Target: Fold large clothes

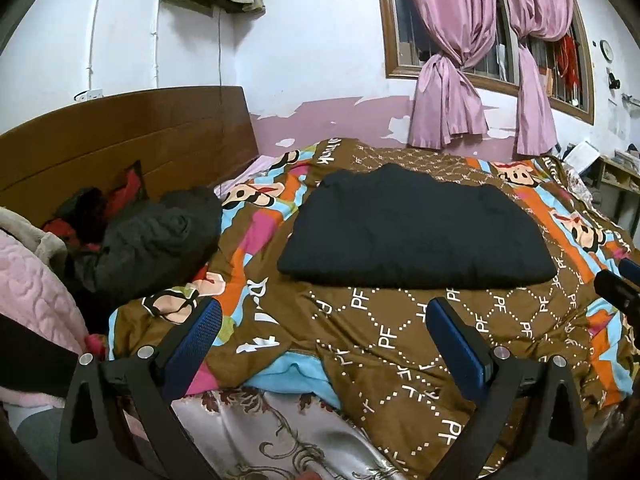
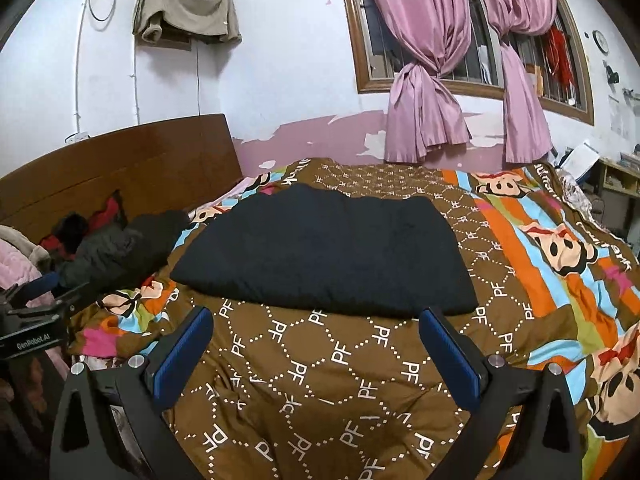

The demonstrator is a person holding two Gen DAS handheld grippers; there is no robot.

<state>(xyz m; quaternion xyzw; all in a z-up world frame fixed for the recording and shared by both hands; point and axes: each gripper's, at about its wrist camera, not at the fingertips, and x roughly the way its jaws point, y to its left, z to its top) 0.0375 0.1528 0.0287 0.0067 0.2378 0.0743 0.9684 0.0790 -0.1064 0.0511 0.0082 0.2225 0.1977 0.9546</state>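
1. Black garment (image 1: 416,232), folded flat, lies mid-bed on the patterned quilt (image 1: 384,332).
2. Left of the garment, a dark jacket (image 1: 156,236) is heaped by the headboard (image 1: 120,136).
3. Left tool (image 1: 322,328) hovers before the garment, fingers spread, empty.
4. Right tool (image 2: 316,334) likewise, spread wide, gripping nothing.

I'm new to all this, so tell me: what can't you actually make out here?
- Black garment, both views: folded, so its type and underside are hidden.
- Clothes pile, left view: dark and tangled, items indistinct.
- Wall clock, right view: too small to read.
- Right gripper, left view: cut off by edge.
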